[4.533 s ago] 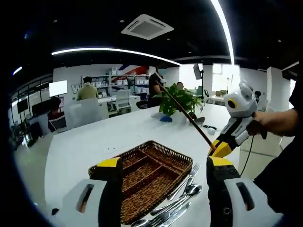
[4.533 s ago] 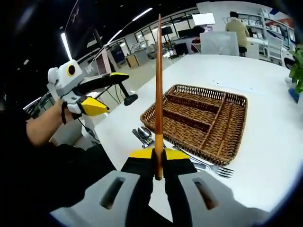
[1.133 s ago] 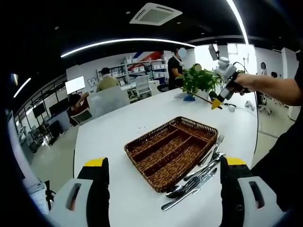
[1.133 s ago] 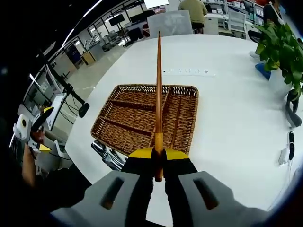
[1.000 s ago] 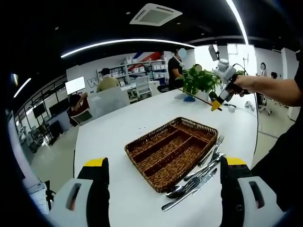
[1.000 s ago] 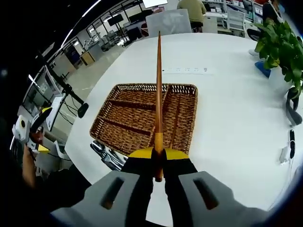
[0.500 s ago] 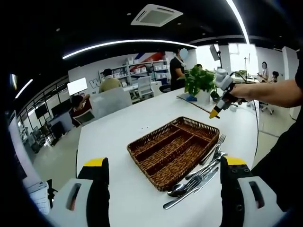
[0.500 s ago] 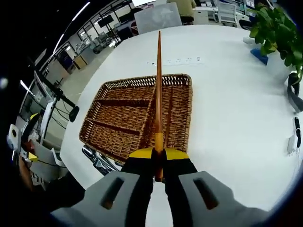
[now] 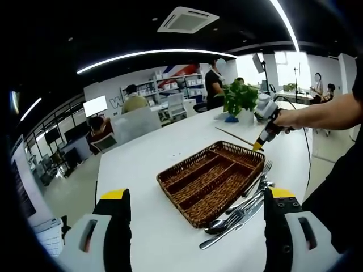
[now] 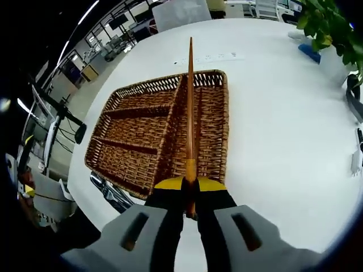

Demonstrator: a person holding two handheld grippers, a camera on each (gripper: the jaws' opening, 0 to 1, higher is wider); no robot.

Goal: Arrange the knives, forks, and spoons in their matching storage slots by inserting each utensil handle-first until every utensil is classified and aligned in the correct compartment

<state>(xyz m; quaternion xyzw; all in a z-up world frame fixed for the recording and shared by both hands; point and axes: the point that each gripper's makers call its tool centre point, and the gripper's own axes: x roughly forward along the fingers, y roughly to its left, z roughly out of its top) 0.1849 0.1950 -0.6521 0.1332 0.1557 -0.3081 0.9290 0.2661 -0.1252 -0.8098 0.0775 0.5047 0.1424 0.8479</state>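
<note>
The right gripper (image 10: 189, 190) has its yellow-tipped jaws pressed together on the thick end of a long, slender wooden stick (image 10: 190, 107), which runs straight up the right gripper view over a woven wicker tray (image 10: 122, 170) lying on a white table (image 10: 272, 113). In that view the stick lies along the divider between the tray's long right-hand slot and the cross-divided slots to its left; whether it touches the wicker cannot be told. In the left gripper view the same right gripper (image 9: 261, 140) is held in a person's hand (image 9: 282, 120) above the far corner of the wicker tray (image 9: 195, 205), the stick (image 9: 233, 136) pointing away over the table (image 9: 147, 164). A loose bunch of metal cutlery (image 9: 241, 211), with forks and spoons among it, lies on the table just beside the tray's near long edge, none of it inside a slot; its ends (image 10: 108, 190) peek out past the tray's lower left edge in the right gripper view. The left gripper (image 9: 195, 226) hangs in front of the tray with its jaws spread wide and nothing between them
</note>
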